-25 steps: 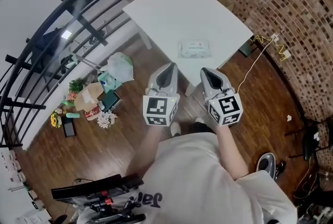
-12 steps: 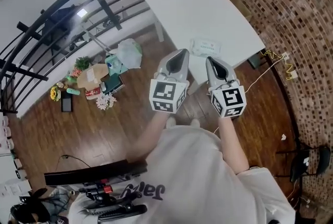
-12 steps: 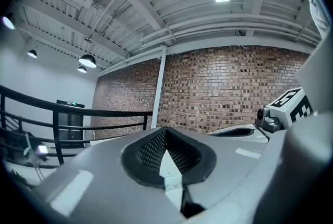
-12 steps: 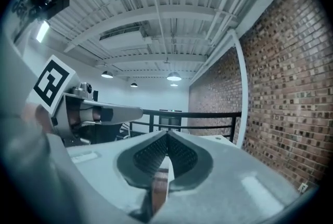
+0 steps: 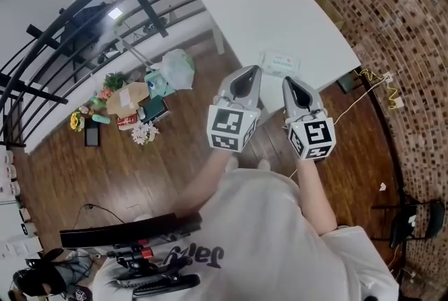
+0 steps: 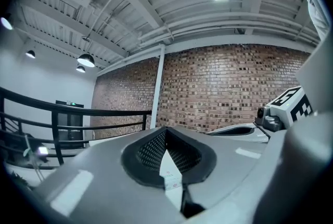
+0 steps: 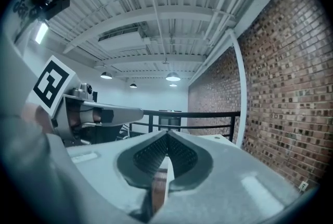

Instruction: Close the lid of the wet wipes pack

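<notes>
We see the wet wipes pack (image 5: 280, 63) lying flat on the white table (image 5: 259, 12), near the table edge that is closest to the person and well apart from the far corners. The pack is a soft, flat rectangle, pale with some light green print. Its long axis runs about left to right in the head view, roughly along that near edge. The lid is too small here for us to tell if it is open or closed. The table top is smooth, matte and bare around the pack. The left gripper (image 5: 248, 71) and the right gripper (image 5: 288, 82) hang side by side in the air in front of the person, both pointing toward the table, with the pack just beyond and between their tips. They do not touch it. Each has a smooth, light grey plastic shell that narrows to a point, and the left one carries a marker cube (image 5: 231, 129) with black and white squares. In the left gripper view the jaws of the left gripper (image 6: 165, 132) are pressed together at the tips, the dark pads (image 6: 151, 151) with a fine grid texture face each other, and nothing is held between them. The right gripper (image 7: 167, 135) looks the same in its own view: tips together, grid pads (image 7: 151, 154) bare, nothing grasped. Beside the table stands a rough brick wall (image 5: 392, 5), and below is a brown wooden floor (image 5: 105, 173).
</notes>
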A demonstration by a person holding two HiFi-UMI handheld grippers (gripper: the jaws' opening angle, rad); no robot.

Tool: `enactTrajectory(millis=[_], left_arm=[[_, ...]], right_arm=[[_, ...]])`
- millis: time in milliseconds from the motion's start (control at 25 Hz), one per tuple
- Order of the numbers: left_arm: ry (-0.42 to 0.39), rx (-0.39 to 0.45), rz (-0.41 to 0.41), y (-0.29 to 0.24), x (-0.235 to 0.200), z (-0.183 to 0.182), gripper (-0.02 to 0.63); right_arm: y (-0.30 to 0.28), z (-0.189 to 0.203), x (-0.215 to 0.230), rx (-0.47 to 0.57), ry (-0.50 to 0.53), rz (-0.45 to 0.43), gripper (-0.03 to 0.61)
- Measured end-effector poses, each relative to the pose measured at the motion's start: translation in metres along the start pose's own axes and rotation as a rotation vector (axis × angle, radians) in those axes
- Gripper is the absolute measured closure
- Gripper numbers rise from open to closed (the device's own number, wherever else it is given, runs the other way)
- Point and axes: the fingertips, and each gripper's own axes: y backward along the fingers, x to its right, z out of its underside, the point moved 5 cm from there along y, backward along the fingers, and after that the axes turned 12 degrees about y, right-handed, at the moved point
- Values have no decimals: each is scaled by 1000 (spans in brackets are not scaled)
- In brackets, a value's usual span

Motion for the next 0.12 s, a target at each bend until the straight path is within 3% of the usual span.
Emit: enactTrajectory(millis=[120], left_arm=[[1,-1,-12,-2,-10,-4,597]], right_arm=[[-9,-2,-2,5,3,-10,589]])
